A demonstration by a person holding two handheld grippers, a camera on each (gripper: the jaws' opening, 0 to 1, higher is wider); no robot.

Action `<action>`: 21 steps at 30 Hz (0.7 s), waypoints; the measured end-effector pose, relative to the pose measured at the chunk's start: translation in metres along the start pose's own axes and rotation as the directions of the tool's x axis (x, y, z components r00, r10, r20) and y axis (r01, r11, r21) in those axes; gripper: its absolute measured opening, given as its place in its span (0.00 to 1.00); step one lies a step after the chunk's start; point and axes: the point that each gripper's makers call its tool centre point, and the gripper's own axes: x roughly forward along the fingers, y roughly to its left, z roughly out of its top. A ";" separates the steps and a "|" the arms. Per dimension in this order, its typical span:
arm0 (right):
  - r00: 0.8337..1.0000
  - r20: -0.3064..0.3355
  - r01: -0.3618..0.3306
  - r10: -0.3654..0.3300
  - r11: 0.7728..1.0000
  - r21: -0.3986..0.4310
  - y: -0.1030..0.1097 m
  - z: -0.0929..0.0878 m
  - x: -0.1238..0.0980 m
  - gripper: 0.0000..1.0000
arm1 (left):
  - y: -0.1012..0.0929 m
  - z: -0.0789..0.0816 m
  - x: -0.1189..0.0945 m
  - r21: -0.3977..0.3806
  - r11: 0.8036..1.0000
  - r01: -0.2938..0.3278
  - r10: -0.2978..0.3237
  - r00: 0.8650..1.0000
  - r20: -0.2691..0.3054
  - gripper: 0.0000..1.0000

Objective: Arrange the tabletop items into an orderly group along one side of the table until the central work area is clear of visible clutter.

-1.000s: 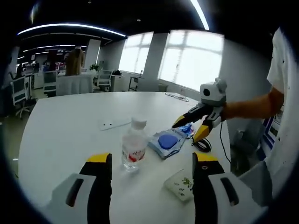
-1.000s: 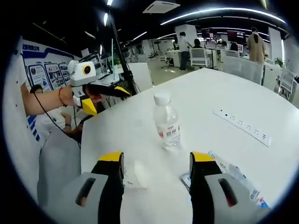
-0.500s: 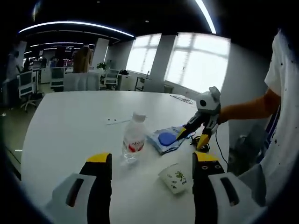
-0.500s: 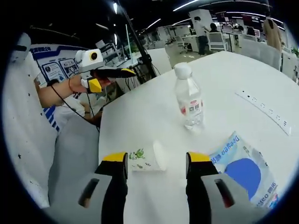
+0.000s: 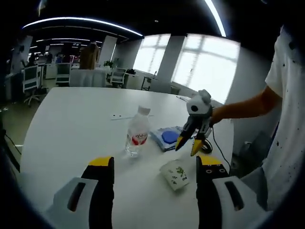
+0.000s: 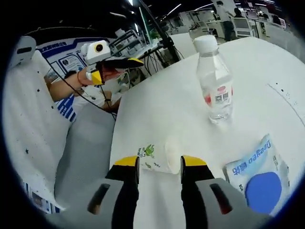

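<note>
Here the right gripper [image 6: 159,164], jaws apart, brackets the small white paper cup with green print [image 6: 157,156], lying tipped near the white table's [image 6: 157,107] edge. It looks light and crushable; grip its midsection gently. The left gripper [image 5: 155,167] hangs open.

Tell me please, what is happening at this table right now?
A person with a gripper in each hand is tidying a white table. The right gripper, jaws open, straddles a paper cup lying on its side. The left gripper hangs open and empty nearer the person. A water bottle stands upright, with a blue-and-white packet lying beside it.
</note>
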 end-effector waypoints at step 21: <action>0.969 -0.129 -0.206 0.211 0.977 0.053 0.013 -0.009 0.028 0.03 | 0.009 -0.007 -0.004 -0.014 1.000 -0.027 0.027 1.000 -0.002 0.70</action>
